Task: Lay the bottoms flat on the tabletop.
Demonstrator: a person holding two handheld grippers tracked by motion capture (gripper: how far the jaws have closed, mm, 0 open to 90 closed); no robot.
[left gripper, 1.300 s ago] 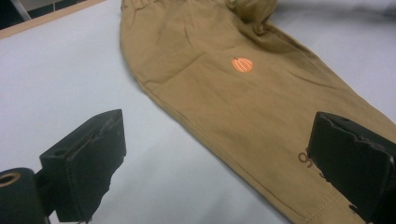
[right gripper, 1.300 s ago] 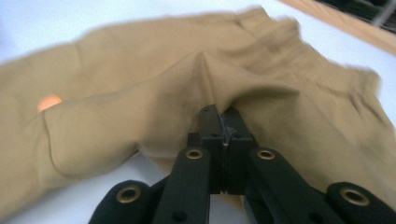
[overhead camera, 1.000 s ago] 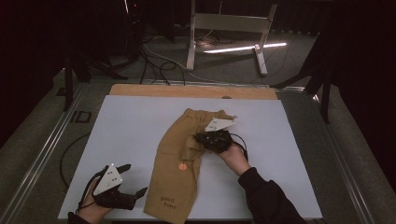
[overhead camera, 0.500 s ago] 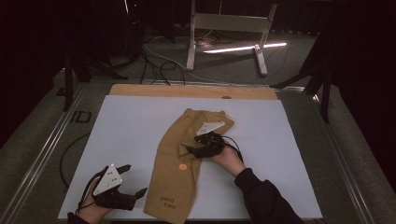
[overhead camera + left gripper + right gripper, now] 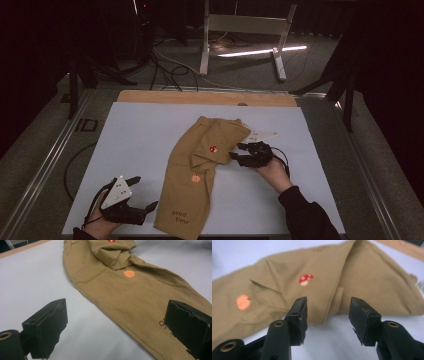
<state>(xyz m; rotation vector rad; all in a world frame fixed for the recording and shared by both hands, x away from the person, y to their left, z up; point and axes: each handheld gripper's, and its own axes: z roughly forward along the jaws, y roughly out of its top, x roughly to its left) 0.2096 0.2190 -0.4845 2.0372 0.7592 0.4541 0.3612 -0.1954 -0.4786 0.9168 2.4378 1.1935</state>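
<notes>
Tan trousers (image 5: 202, 165) lie mid-table on white mat (image 5: 140, 130), one leg folded over, mushroom and pumpkin prints up. My right gripper (image 5: 237, 152) sits just beside folded edge, right of cloth; jaws partly apart, just been closing a little, nothing between them, pads off fabric. My left gripper (image 5: 142, 192) rests near bottom-left by trouser hem, jaws wide, holding nothing; one jaw over hem, not pressing.
</notes>
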